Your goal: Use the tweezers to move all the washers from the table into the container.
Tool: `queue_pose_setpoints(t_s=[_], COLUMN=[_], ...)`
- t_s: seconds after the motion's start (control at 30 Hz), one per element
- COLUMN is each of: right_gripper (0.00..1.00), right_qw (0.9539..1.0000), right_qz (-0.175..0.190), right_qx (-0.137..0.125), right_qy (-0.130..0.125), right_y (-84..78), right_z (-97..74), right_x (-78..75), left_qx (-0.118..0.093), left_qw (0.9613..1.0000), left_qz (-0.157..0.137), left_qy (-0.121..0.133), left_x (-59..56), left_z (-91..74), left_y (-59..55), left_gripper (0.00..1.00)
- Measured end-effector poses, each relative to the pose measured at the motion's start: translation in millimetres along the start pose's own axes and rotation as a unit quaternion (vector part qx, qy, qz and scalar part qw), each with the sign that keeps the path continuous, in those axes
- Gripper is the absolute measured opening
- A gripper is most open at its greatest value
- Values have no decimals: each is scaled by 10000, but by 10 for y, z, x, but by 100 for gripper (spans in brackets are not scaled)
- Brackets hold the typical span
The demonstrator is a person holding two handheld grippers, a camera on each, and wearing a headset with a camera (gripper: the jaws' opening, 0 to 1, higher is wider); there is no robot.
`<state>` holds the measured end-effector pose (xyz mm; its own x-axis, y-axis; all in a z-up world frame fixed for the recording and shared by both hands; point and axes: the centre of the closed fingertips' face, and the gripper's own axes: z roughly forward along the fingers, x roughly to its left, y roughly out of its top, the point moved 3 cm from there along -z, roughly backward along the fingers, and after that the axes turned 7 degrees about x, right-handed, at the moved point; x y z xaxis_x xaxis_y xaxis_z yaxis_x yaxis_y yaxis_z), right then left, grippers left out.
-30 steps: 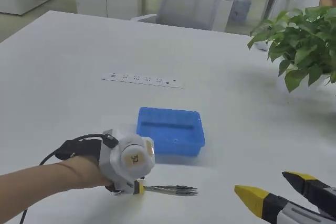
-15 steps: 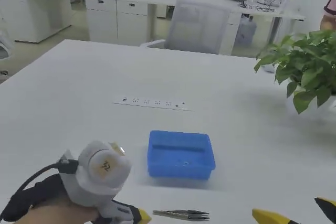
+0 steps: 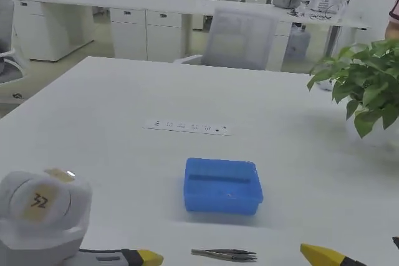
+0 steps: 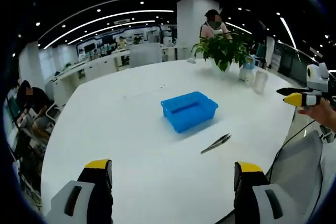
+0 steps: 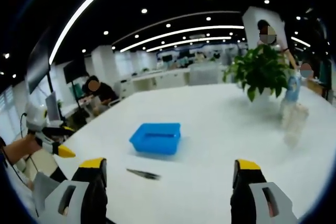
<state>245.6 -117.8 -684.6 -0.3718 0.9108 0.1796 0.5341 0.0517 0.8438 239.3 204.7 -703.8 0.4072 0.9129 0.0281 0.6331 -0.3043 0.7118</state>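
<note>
A blue container (image 3: 222,185) stands on the white table (image 3: 124,123); it also shows in the left gripper view (image 4: 189,110) and the right gripper view (image 5: 156,138). Metal tweezers (image 3: 224,254) lie flat just in front of it, free of both grippers, tweezers (image 4: 216,143), tweezers (image 5: 143,173). My left gripper (image 4: 170,182) is open and empty, held back from the table's near edge; in the head view its body (image 3: 43,216) is at bottom left. My right gripper (image 5: 168,182) is open and empty, its yellow fingertip (image 3: 321,255) at bottom right. I cannot make out washers.
A white power strip (image 3: 187,128) lies beyond the container. A potted plant (image 3: 368,85) stands at the table's right. A grey chair (image 3: 240,38) is at the far edge. People sit and stand around the office.
The head camera has tilted up. The left gripper has drawn back from the tweezers toward the near left corner. The tweezers and container have stayed put.
</note>
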Motion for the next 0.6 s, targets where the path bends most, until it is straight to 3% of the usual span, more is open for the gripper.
queue_pose_setpoints(t_s=[0.37,0.6], right_gripper=[99,99], right_qw=[9999,9997], right_qz=[-117,-248], right_qx=[71,-57], right_qy=[44,32], right_y=[25,113], right_z=[56,36], right_x=[23,24], left_qx=[-223,-207], left_qw=[9993,9994], left_qz=[-135,-70], left_qy=[267,261], left_x=[72,57], left_z=[-90,-69], left_y=[88,114], left_gripper=[99,99])
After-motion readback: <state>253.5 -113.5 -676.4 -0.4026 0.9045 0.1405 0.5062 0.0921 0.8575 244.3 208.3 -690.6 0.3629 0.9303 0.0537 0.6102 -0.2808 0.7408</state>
